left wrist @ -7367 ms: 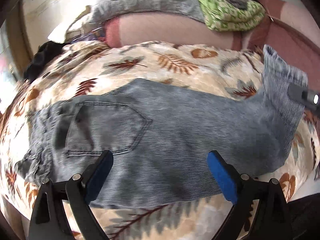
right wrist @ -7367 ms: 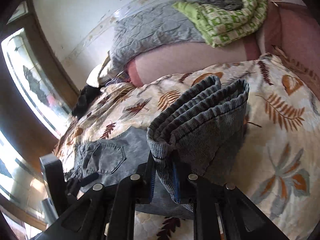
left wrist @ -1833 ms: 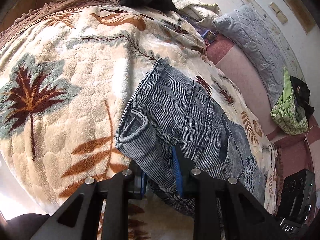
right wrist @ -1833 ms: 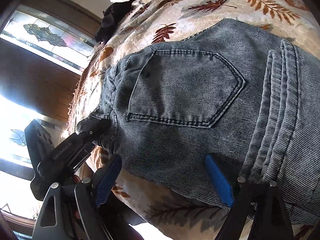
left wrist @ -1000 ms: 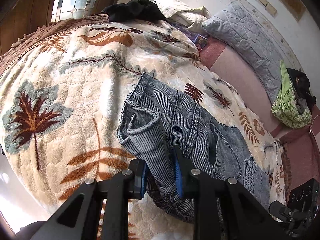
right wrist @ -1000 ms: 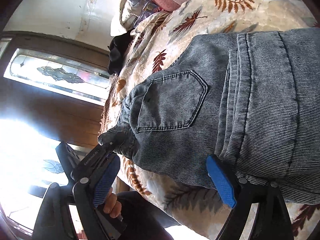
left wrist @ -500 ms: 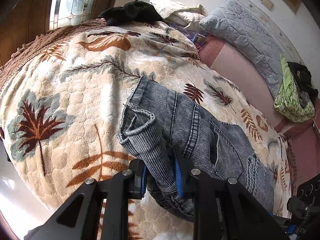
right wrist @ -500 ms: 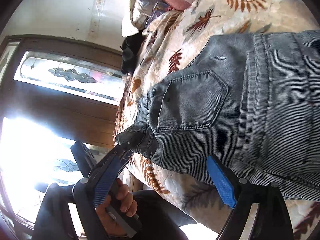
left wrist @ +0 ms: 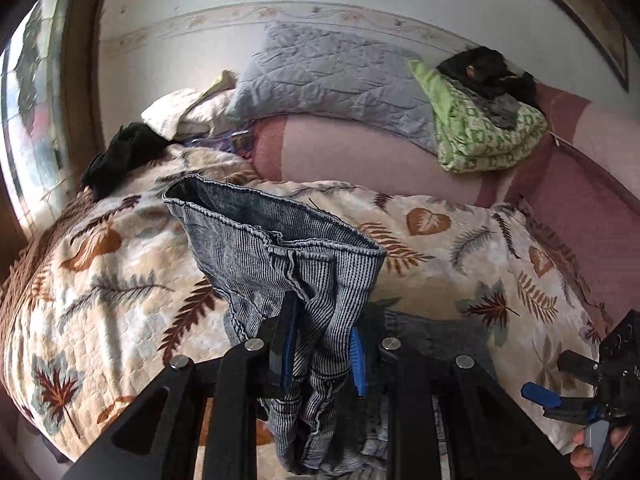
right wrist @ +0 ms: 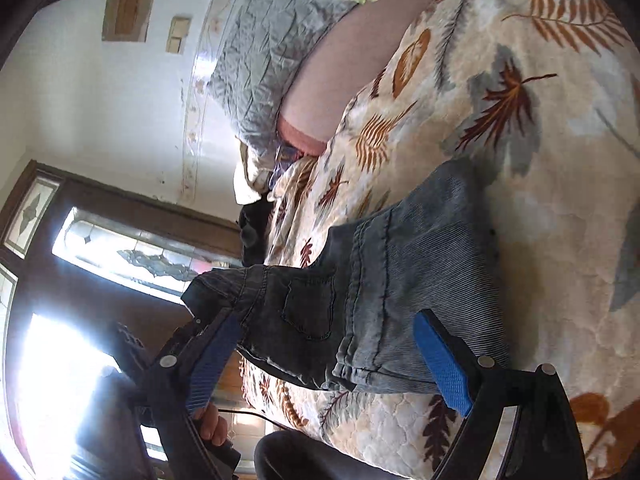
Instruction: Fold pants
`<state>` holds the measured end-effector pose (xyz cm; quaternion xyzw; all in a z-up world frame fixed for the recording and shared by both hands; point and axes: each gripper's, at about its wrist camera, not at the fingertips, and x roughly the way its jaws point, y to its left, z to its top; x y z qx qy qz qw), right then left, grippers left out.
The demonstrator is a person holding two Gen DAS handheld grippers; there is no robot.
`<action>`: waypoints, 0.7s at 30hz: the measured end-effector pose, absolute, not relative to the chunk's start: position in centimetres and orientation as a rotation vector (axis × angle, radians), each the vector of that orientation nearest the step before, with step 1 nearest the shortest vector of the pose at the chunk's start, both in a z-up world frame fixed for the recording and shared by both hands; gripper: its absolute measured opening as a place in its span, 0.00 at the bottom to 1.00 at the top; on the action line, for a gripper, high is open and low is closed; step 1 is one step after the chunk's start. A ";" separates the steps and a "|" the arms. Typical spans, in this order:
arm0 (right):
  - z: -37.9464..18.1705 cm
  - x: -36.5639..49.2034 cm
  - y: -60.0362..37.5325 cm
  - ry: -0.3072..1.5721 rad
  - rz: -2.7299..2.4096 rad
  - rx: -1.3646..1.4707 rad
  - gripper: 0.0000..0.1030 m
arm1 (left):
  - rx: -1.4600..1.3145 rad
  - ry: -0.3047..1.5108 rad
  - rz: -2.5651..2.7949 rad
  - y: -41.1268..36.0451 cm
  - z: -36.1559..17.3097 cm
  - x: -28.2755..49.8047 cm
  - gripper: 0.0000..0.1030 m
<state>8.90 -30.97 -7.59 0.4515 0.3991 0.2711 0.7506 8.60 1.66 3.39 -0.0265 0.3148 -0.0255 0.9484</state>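
Cream plush bedspread w/ brown and grey leaf print [left wrist: 460,248] covers the bed. At its head edge, against the white wall, lie a pink bolster [left wrist: 360,160], a grey quilted pillow [left wrist: 332,68] and a green-and-white patterned folded blanket [left wrist: 480,128] w/ dark clothing on top. A black garment [left wrist: 120,152] sits at the head-left corner, by the stained-glass window [right wrist: 152,256].

Your left gripper [left wrist: 320,344] has its blue pads pinching the waistband end of the grey-blue striped denim pants [left wrist: 280,248]. The clamped fabric is bunched between the pads, and the waistband stands up and open above the bedspread. The rest of the pants trails down below the gripper toward the near edge of the bed.

In the right wrist view the pants [right wrist: 420,264] lie on the bedspread near that edge, back pocket showing; the end your left gripper [right wrist: 200,300] holds is raised off the bed.

Your right gripper [right wrist: 320,360] has its fingers spread wide, one blue pad [right wrist: 440,360] over the lying denim, the other [right wrist: 208,360] beside the lifted end. Nothing is gripped between them. It also shows at the right edge of the left wrist view [left wrist: 560,400], w/ your hand [left wrist: 588,452] on the handle.
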 end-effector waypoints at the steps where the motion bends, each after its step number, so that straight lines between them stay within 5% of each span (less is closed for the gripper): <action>1: -7.7 8.7 -31.9 0.855 0.582 1.004 0.88 | 0.000 0.629 -0.095 -0.8 3.8 8.5 0.23; 5: -8.1 8.0 -35.1 0.815 0.544 1.045 0.88 | 0.205 0.648 -0.293 -11.0 2.2 7.4 0.18; 9: -8.4 7.1 -38.5 0.779 0.473 1.067 0.88 | 0.433 0.803 -0.396 -18.7 -5.1 6.3 0.18; 12: -9.0 6.5 -40.6 0.764 0.442 1.098 0.88 | 0.424 0.923 -0.414 -19.1 -9.2 5.5 0.17; 16: -9.5 6.6 -41.1 0.777 0.448 1.103 0.88 | 0.283 0.776 -0.407 -15.5 -4.9 3.1 0.20; 17: -9.4 6.9 -40.6 0.788 0.465 1.095 0.88 | 0.232 0.740 -0.377 -13.9 -3.5 3.1 0.33; 18: -9.4 7.1 -39.9 0.805 0.483 1.082 0.88 | 0.174 0.719 -0.334 -12.1 -2.4 3.3 0.63; 19: -9.4 7.3 -38.9 0.828 0.505 1.071 0.88 | 0.122 0.703 -0.277 -10.3 -1.6 3.6 0.76; 21: -9.9 8.1 -36.5 0.902 0.554 1.070 0.91 | 0.008 0.652 -0.157 -6.1 -0.5 4.2 0.83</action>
